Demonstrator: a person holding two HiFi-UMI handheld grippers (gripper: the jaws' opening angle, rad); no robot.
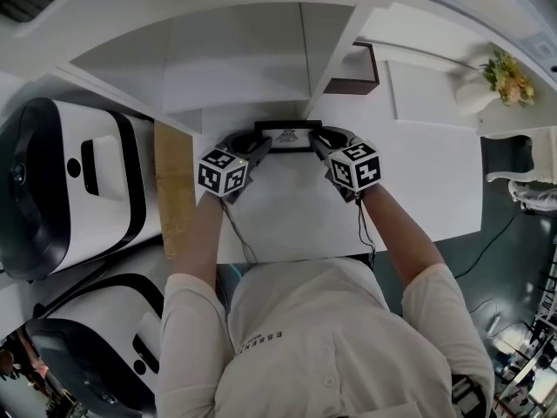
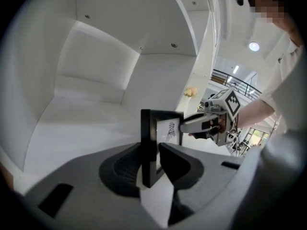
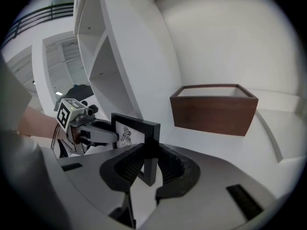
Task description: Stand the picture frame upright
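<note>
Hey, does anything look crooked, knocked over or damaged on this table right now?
Nothing stands out. The picture frame stands upright and looks intact, its ends between the jaws of the left gripper and right gripper; the brown box sits level.

My shirt (image 1: 322, 338) is white and short-sleeved. My left gripper (image 1: 258, 147) and right gripper (image 1: 319, 144) are grey, each with a black-and-white marker cube (image 1: 222, 172) and a thin dark cable (image 1: 242, 233).

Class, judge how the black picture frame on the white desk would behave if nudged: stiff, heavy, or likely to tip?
The picture frame is probably stiff: its edges look straight between left gripper and right gripper. Likely tippy: it stands on a thin edge, no prop visible.
</note>
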